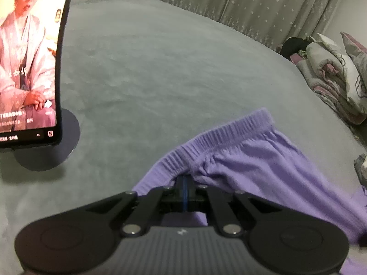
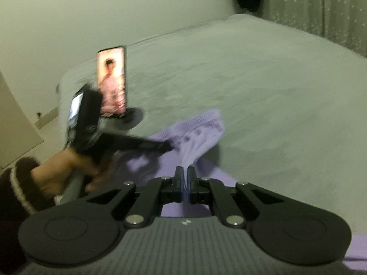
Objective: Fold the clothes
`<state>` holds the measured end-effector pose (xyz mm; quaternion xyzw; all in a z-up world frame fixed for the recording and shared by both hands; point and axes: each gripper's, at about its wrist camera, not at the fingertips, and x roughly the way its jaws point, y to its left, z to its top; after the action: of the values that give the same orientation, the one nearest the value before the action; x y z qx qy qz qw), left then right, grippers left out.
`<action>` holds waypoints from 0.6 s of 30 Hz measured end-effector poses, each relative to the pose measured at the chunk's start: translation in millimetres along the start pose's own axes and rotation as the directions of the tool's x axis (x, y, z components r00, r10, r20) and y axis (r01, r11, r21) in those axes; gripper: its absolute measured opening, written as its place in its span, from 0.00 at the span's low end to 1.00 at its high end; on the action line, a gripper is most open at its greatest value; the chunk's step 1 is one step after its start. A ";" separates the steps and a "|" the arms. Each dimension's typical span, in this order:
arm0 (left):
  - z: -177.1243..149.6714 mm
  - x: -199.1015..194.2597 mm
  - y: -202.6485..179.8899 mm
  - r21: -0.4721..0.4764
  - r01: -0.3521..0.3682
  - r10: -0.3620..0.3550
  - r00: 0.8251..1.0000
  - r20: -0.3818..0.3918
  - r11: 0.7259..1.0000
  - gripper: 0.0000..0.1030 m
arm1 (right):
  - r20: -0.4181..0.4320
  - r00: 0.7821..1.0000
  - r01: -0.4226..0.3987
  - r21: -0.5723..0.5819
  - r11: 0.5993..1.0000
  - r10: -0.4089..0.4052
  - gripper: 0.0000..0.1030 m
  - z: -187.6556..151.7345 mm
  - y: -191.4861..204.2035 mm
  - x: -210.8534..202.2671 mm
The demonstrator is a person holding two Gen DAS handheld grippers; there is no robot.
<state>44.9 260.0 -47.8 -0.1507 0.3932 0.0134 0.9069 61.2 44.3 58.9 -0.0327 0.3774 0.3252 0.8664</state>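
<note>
One purple garment (image 1: 257, 160) lies on the grey bed cover (image 1: 160, 68), its ribbed waistband raised. Left gripper (image 1: 185, 180): jaws closed on the fabric just below the waistband. Right gripper (image 2: 185, 171): jaws closed on a pinch of the same cloth, which hangs lifted between both grips. Beyond stands a phone (image 2: 112, 80) on a round stand, upright.

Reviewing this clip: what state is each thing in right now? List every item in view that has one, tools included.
Left tool: shut on the elastic waistband of the purple knit shorts.
Right tool: shut on a fold of the purple shorts' fabric.
Purple knit shorts: bunched, unfolded, partly lifted off the grey bedspread.
Phone on round stand: upright, screen on, playing video.
Floral bedding pile: crumpled, at the bed's far edge.
</note>
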 end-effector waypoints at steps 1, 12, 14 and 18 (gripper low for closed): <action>-0.5 -0.3 -1.7 0.011 -0.006 0.006 1.000 0.004 1.000 0.03 | -0.004 1.000 -0.011 0.007 1.000 0.011 0.04 -6.4 3.1 1.2; -4.9 -5.6 3.2 0.045 0.003 -0.004 1.000 0.019 0.999 0.03 | -0.109 0.993 -0.023 0.148 0.989 0.039 0.04 -65.5 -2.4 62.8; -6.6 -7.6 5.8 0.052 0.013 -0.014 1.000 0.020 0.999 0.03 | -0.099 0.995 -0.018 0.146 0.989 0.033 0.04 -68.7 -2.3 67.8; -9.7 -16.1 13.9 0.047 0.046 -0.047 0.999 0.013 0.998 0.03 | -0.114 0.993 -0.025 0.127 0.992 0.039 0.14 -60.7 -1.2 64.2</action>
<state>24.9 272.0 -46.1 -0.1383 0.3834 -0.0160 0.9130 55.8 59.7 -27.9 0.0090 0.4474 0.3123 0.8380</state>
